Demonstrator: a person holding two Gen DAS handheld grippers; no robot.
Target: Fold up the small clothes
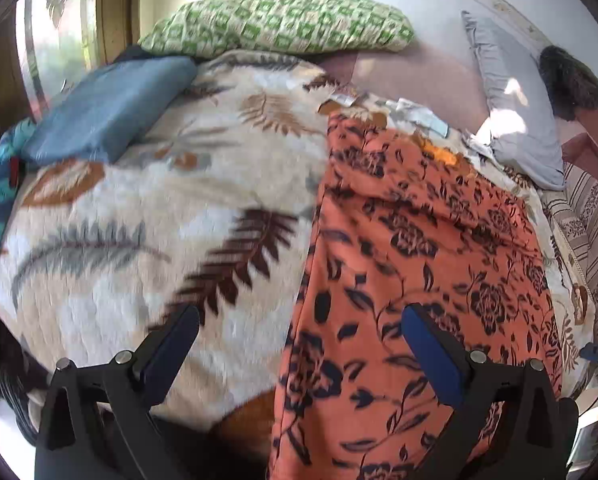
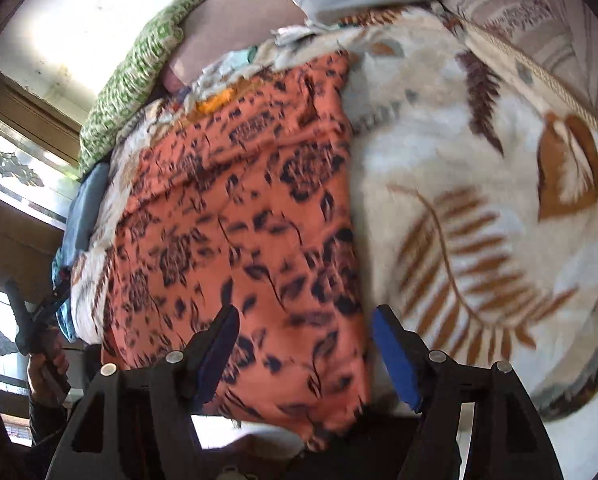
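Orange cloth (image 1: 411,248) printed with dark flowers is lying spread flat on the leaf-patterned blanket (image 1: 159,208) of the bed, and through the left wrist camera I am seeing it running from six o'clock up to about one o'clock. My left gripper (image 1: 299,328) is hovering over the cloth's left edge with its fingers (image 1: 435,356) standing wide apart, gripping nothing. A folded blue garment (image 1: 107,108) is sitting at ten o'clock, a green patterned pillow (image 1: 283,24) at twelve, a grey pillow (image 1: 511,92) at two.

Through the right wrist camera I am seeing the same orange cloth (image 2: 239,208) filling the middle and the left, its right edge running down between the fingers (image 2: 395,360). My right gripper (image 2: 303,332) is hanging above it, fingers spread well apart and empty. The blanket (image 2: 479,200) is filling three o'clock, the green pillow (image 2: 135,76) eleven.
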